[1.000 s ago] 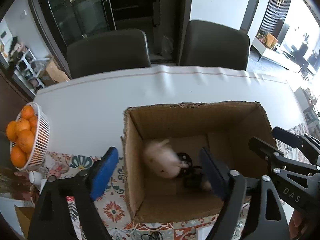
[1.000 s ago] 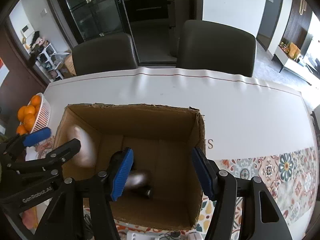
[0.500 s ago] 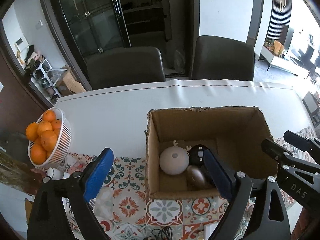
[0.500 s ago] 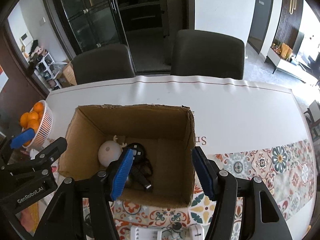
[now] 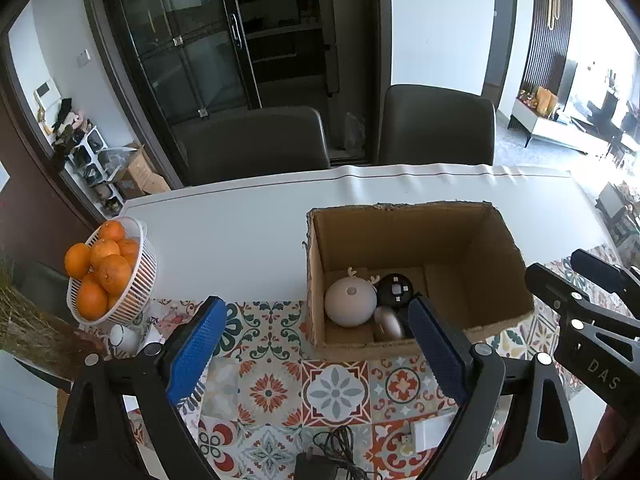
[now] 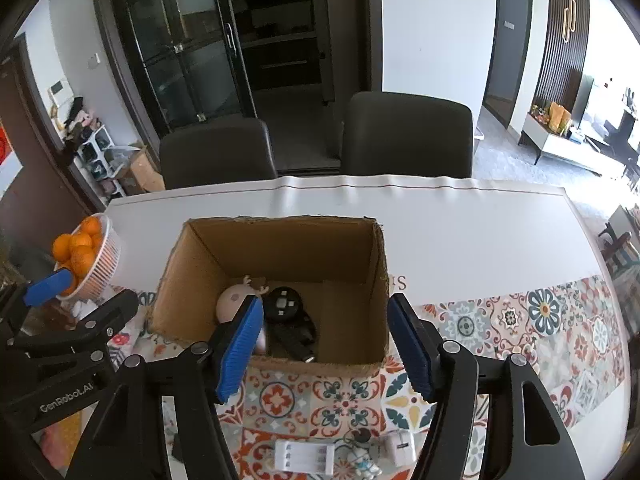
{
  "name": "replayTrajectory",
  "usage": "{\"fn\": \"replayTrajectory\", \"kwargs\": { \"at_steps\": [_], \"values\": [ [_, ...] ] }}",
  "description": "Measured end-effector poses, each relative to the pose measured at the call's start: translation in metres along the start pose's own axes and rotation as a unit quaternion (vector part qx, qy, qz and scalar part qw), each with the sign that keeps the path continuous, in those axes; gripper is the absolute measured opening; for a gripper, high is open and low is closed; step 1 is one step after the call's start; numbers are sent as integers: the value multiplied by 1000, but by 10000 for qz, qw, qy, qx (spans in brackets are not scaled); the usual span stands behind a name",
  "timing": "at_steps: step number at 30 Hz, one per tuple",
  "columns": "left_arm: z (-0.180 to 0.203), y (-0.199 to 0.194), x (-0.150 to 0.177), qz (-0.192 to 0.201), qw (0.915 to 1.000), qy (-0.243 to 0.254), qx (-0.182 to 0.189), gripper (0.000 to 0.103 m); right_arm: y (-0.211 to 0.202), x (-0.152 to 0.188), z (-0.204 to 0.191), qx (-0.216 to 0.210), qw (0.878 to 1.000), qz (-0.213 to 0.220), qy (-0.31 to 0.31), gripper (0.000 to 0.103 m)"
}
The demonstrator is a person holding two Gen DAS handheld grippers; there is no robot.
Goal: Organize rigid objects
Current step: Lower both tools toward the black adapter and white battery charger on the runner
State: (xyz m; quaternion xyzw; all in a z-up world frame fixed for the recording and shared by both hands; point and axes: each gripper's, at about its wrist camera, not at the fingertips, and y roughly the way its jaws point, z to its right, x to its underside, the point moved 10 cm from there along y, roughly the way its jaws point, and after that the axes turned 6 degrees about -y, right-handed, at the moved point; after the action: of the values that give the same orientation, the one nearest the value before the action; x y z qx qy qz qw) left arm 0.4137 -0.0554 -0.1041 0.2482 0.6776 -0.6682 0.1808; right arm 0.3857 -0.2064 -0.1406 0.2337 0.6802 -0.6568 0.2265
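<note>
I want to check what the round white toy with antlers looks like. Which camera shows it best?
The left wrist view: the antlered white toy lies fully visible in the cardboard box, beside a black round gadget. In the right wrist view, the right gripper finger covers its lower half.

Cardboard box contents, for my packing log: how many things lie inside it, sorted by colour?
Cream: 1, antlered ball
Black: 2, round gadget and plug-like piece
Grey: 1, oval piece
Total: 4
</note>
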Motion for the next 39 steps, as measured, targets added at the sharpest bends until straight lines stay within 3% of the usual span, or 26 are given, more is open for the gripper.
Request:
{"fn": "replayTrajectory", "kwargs": {
  "at_steps": [16, 24, 39],
  "values": [
    [-26, -27, 53, -68, 9999, -118, 49, 95, -32, 33, -30, -29, 9996, 169, -223, 73],
    [-32, -26, 82, -270, 9995, -163, 34, 95, -28, 59, -40, -192, 9996, -32, -218, 73],
    [-33, 1, 143, -992, 9947, -249, 111, 95, -2, 116, -47, -364, 9967, -693, -210, 73]
  ]
}}
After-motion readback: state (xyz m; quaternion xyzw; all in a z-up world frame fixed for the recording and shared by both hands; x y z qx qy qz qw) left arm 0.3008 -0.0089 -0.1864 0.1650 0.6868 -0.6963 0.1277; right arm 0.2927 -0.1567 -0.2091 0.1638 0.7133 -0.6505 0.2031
